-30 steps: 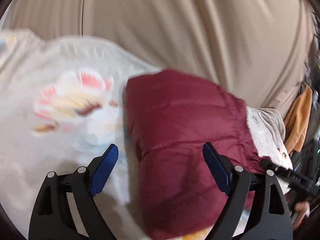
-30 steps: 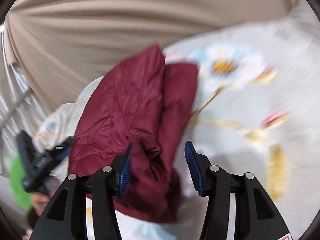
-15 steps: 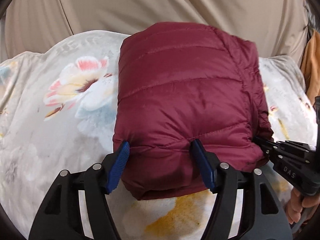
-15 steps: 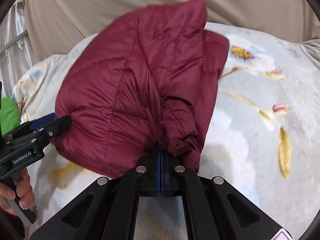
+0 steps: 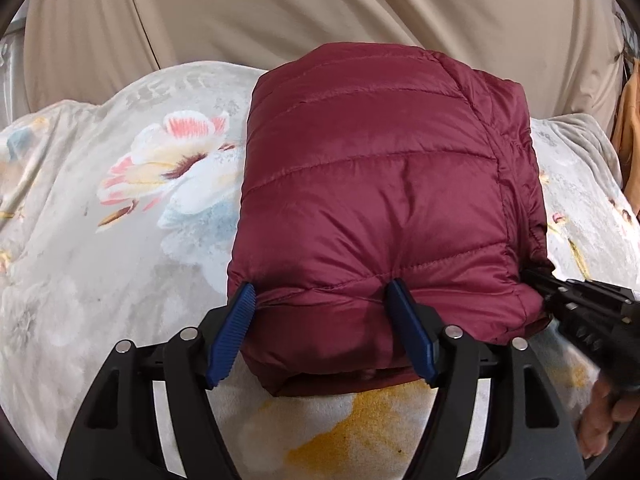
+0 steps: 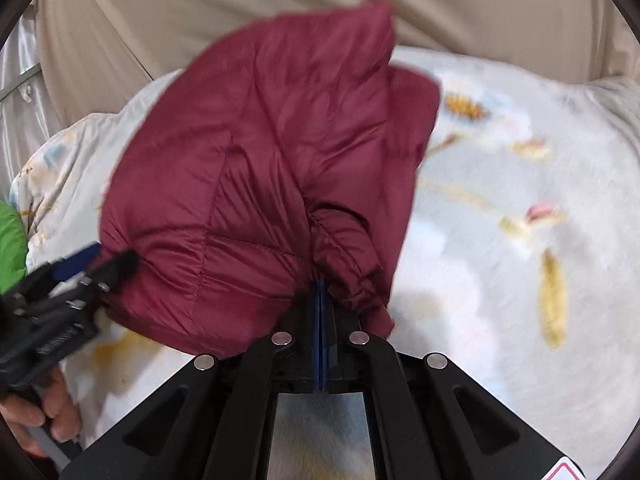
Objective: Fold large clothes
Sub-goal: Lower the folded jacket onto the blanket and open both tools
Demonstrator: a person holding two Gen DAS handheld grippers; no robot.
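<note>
Jacket [image 5: 372, 208] now lies folded on the floral quilt [image 5: 100, 240]; my right gripper [image 6: 320, 300] has snapped together on its near hem, left gripper [image 5: 324, 332] closed partway, straddling the near edge, so I judge the fold nearly done.

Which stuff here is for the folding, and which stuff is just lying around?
For the folding:
- maroon puffer jacket
- left tongs, pads pressing a thick bunch of the jacket's edge
- right tongs, pinched shut on the jacket's edge

Just lying around:
- flowered blanket underneath
- beige curtain behind
- green thing at the edge
- orange cloth hanging
</note>
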